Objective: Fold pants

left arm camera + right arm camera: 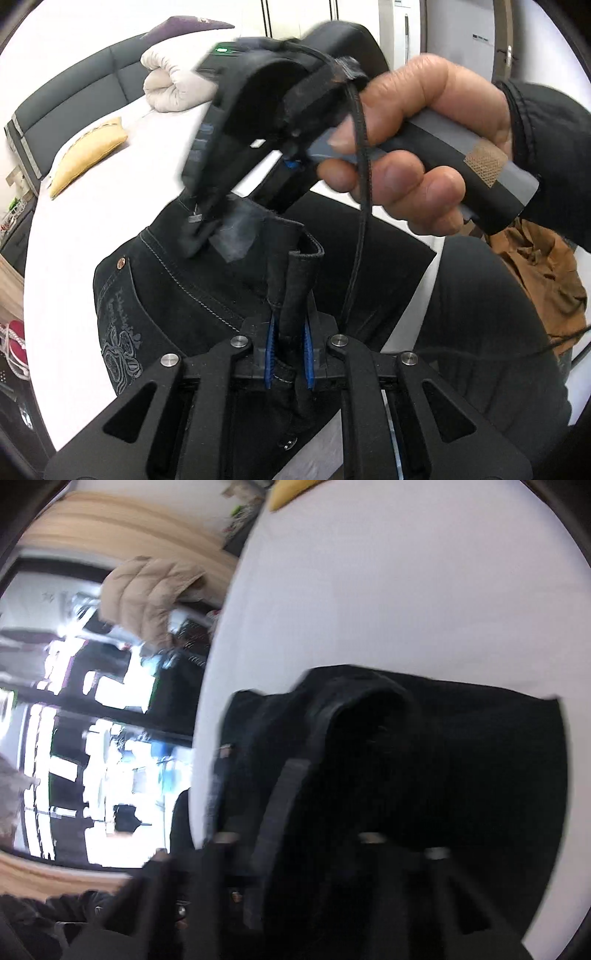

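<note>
Black jeans (177,291) with an embroidered back pocket lie on the white bed (74,229). At the bottom of the left wrist view, my left gripper (290,347) is shut, its blue pads clamping an upright fold of the waistband. Above it, a hand holds my right gripper (201,236), whose tips bite the waistband edge farther along. The right wrist view is blurred. It shows the dark pants (443,738) bunched against my right gripper (295,812), with a strip of waistband between its fingers, so it looks shut on the cloth.
A yellow cushion (88,155), a rolled white duvet (173,85) and a purple pillow (192,26) sit near the grey headboard (74,92). A brown garment (543,273) lies beyond the bed's near edge. A beige puffy jacket (147,594) hangs past the bed (369,590).
</note>
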`<action>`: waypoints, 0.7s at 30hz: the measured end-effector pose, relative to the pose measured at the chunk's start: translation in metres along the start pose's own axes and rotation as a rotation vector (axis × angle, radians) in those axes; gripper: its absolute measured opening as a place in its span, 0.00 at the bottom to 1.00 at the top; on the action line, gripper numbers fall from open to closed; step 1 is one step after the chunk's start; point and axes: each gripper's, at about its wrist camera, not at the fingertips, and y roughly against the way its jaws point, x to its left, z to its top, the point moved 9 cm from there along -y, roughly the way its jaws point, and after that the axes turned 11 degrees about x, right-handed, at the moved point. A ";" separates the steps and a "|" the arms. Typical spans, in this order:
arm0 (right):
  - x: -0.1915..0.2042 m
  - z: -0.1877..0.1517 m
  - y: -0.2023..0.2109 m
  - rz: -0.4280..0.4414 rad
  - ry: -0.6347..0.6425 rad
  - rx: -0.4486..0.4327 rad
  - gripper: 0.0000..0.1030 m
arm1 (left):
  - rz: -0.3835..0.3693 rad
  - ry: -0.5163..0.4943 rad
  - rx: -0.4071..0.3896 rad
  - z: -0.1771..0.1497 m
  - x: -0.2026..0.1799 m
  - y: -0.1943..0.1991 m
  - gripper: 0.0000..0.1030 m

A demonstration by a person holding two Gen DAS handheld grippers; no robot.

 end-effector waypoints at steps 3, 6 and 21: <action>-0.012 -0.005 0.011 -0.022 -0.003 -0.037 0.16 | -0.022 -0.016 -0.002 0.001 -0.007 -0.005 0.10; -0.018 -0.008 0.023 -0.055 0.003 -0.069 0.15 | -0.038 -0.036 -0.007 0.006 -0.019 -0.009 0.10; -0.074 -0.010 0.045 -0.001 -0.074 -0.141 0.14 | -0.086 -0.078 0.004 0.046 -0.042 -0.023 0.10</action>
